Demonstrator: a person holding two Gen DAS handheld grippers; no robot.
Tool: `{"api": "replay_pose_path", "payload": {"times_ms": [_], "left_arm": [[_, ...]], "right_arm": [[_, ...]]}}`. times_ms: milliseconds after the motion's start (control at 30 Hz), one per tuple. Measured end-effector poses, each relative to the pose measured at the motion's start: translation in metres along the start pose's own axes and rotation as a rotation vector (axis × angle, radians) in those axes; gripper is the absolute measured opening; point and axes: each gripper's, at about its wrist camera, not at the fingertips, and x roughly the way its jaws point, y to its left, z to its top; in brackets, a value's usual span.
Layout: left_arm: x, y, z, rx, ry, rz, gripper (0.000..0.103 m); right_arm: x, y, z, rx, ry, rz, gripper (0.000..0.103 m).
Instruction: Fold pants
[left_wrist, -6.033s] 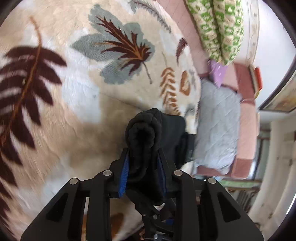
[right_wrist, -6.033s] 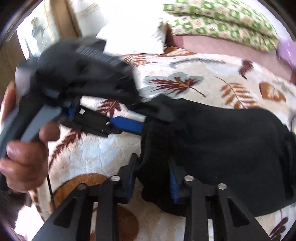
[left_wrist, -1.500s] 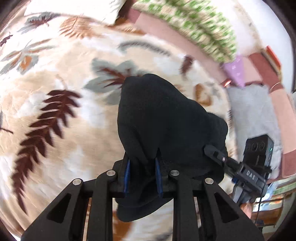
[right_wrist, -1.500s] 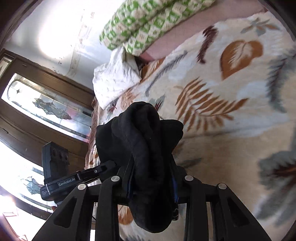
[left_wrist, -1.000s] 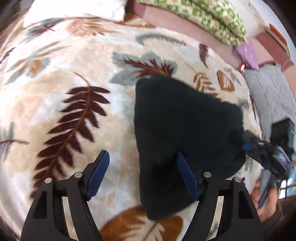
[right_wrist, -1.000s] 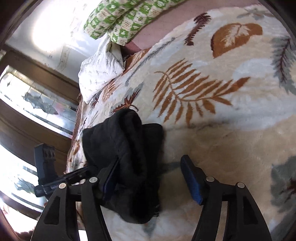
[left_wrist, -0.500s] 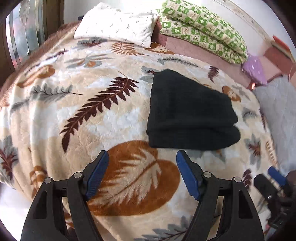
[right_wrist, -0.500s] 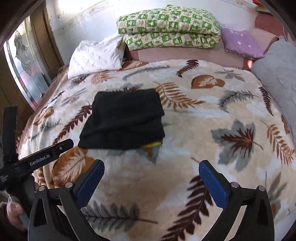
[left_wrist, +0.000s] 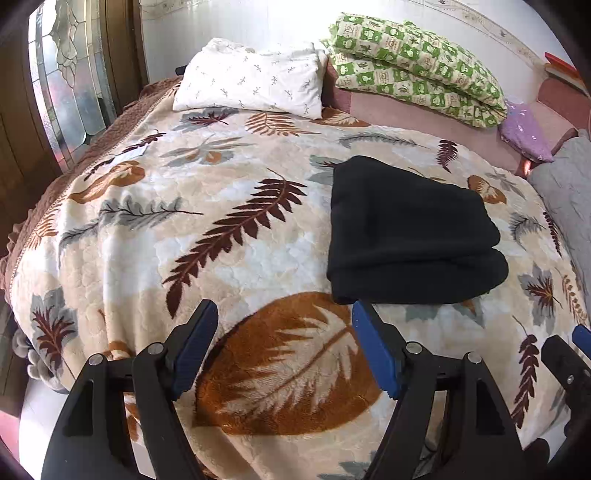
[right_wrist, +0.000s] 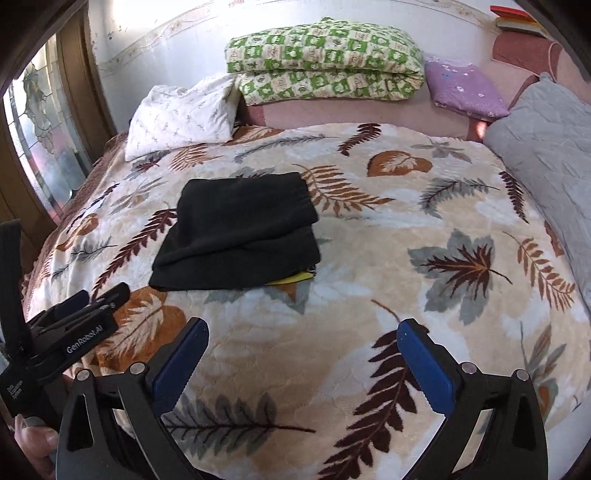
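Black pants (left_wrist: 410, 229) folded into a thick, roughly rectangular bundle, lying flat on the leaf-print blanket (left_wrist: 240, 258) that covers the bed. In the right wrist view, same bundle (right_wrist: 240, 240) left of centre, upper layer set slightly back from the lower one, with a small strip of yellow (right_wrist: 291, 279) peeking out under the near right corner.

Left gripper (left_wrist: 284, 343) spread apart, nothing between the blue pads (left_wrist: 373, 350), held above the blanket's big orange leaf (left_wrist: 288, 369), near the bundle's front edge but clear of it. Right gripper (right_wrist: 301, 363) spread wide as well, empty, blue pads (right_wrist: 424, 365) hanging over bare blanket, well apart from the pants. Neither gripper touching the fabric.

At the head of the bed: white pillow with a small sprig print (left_wrist: 251, 79), green-and-cream patterned folded quilt (left_wrist: 417, 62) on a pink bed surface, purple cushion (right_wrist: 465, 88) beside it, grey quilted cover (right_wrist: 546, 147) along the right edge. Leaded glass in a dark wooden frame (left_wrist: 70, 74) on the left.

In the right wrist view, lower left: the other handheld gripper body with a "GenRobot.AI" label (right_wrist: 83, 338), and part of a hand (right_wrist: 33, 446) gripping its handle.
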Motion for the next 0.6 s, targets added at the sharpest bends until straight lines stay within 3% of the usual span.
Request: {"api": "replay_pose_path", "payload": {"times_ms": [333,600], "left_arm": [[-0.0024,-0.0078,-0.0008,0.034,-0.014,0.025,0.075],[-0.0073,-0.0086,-0.0007,0.029,-0.038,0.034,0.076]], "right_arm": [[-0.0082,-0.0047,0.0002,-0.015,-0.045,-0.051,0.103],[-0.0065,-0.0101,-0.0032,-0.005,-0.032,-0.062,0.103]]}}
